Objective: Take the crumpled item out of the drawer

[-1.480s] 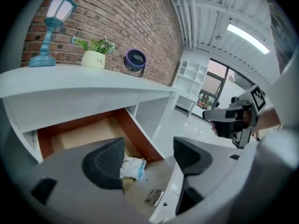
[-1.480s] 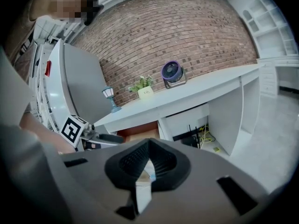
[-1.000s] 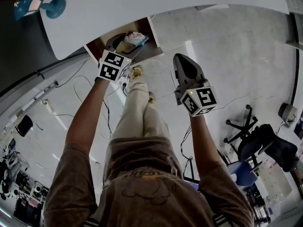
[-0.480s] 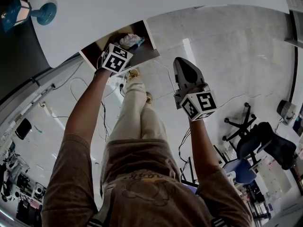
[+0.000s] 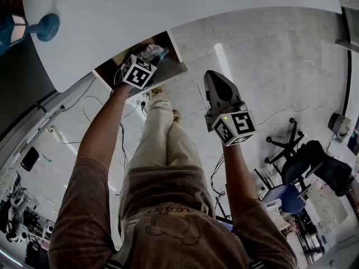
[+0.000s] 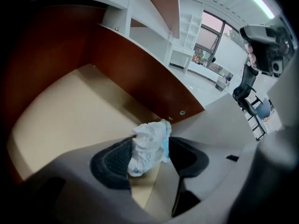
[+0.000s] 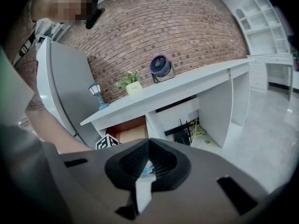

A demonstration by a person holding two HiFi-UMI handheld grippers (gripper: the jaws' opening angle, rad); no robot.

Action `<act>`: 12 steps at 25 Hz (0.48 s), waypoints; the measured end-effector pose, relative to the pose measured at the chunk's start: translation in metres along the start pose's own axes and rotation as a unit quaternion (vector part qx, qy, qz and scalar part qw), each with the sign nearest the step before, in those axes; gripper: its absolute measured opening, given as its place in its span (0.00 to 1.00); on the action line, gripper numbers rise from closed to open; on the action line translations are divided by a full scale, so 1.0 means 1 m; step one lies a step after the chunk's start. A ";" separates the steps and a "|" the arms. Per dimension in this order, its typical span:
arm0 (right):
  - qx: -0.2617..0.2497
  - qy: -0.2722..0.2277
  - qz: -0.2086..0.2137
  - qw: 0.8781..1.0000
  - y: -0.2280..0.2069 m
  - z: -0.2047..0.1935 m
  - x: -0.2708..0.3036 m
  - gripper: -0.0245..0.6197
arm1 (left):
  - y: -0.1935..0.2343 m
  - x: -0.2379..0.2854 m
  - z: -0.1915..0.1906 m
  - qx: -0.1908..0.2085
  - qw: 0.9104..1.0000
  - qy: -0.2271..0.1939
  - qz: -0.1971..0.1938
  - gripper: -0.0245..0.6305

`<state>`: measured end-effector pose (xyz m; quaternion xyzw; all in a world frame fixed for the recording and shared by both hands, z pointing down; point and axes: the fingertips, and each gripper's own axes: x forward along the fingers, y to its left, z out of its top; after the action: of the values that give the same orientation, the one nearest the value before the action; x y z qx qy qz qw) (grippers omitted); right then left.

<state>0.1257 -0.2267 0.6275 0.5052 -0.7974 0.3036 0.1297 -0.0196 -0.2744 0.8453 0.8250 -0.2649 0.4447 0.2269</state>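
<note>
The open drawer (image 5: 112,66) has brown walls (image 6: 140,73) and a pale floor, and hangs under the white desk. A crumpled white item with blue print (image 6: 149,146) lies on the drawer floor near its front. My left gripper (image 6: 150,157) reaches down into the drawer. Its jaws have just been closing with the item between them, and both pads (image 6: 117,160) touch its sides. From the head view, its marker cube (image 5: 138,72) sits over the drawer, with the item (image 5: 152,52) just beyond. My right gripper (image 5: 215,78) hovers over the floor, shut and empty.
The white desk top (image 5: 168,10) carries a blue lamp (image 5: 42,26), a fan (image 7: 161,66) and a potted plant (image 7: 132,84). Cables (image 7: 196,125) lie under the desk. An office chair (image 5: 305,161) stands at the right. The person's legs (image 5: 162,133) are below the drawer.
The left gripper has come down into the drawer onto the crumpled item, which was beyond it before. The right gripper has stayed in place.
</note>
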 end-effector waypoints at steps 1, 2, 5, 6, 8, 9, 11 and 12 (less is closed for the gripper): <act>0.002 0.000 -0.002 1.000 0.000 0.000 0.000 0.03 | -0.001 0.001 0.000 0.000 1.000 0.000 0.002 0.41; 0.004 -0.001 -0.004 1.000 -0.001 0.001 -0.001 0.03 | -0.001 0.001 0.000 0.000 1.000 0.000 0.004 0.38; 0.008 -0.003 -0.009 1.000 -0.002 0.000 -0.003 0.03 | 0.000 0.002 -0.003 0.003 1.000 0.003 0.008 0.33; 0.008 -0.003 -0.009 1.000 -0.003 0.000 -0.003 0.03 | 0.001 0.002 -0.003 0.005 1.000 0.004 0.009 0.31; 0.010 -0.004 -0.010 1.000 -0.004 0.001 -0.003 0.03 | 0.002 0.001 -0.004 0.007 1.000 0.006 0.013 0.29; 0.010 -0.005 -0.010 1.000 -0.005 0.001 -0.004 0.03 | 0.003 -0.001 -0.005 0.006 1.000 0.007 0.015 0.28; 0.011 -0.005 -0.010 1.000 -0.007 0.002 -0.006 0.03 | 0.004 -0.004 -0.005 0.004 1.000 0.009 0.020 0.26; 0.011 -0.005 -0.009 1.000 -0.008 0.003 -0.007 0.03 | 0.005 -0.005 -0.005 0.003 1.000 0.010 0.023 0.25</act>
<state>0.1362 -0.2261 0.6248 0.5155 -0.7899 0.3086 0.1229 -0.0277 -0.2739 0.8444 0.8151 -0.2803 0.4587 0.2162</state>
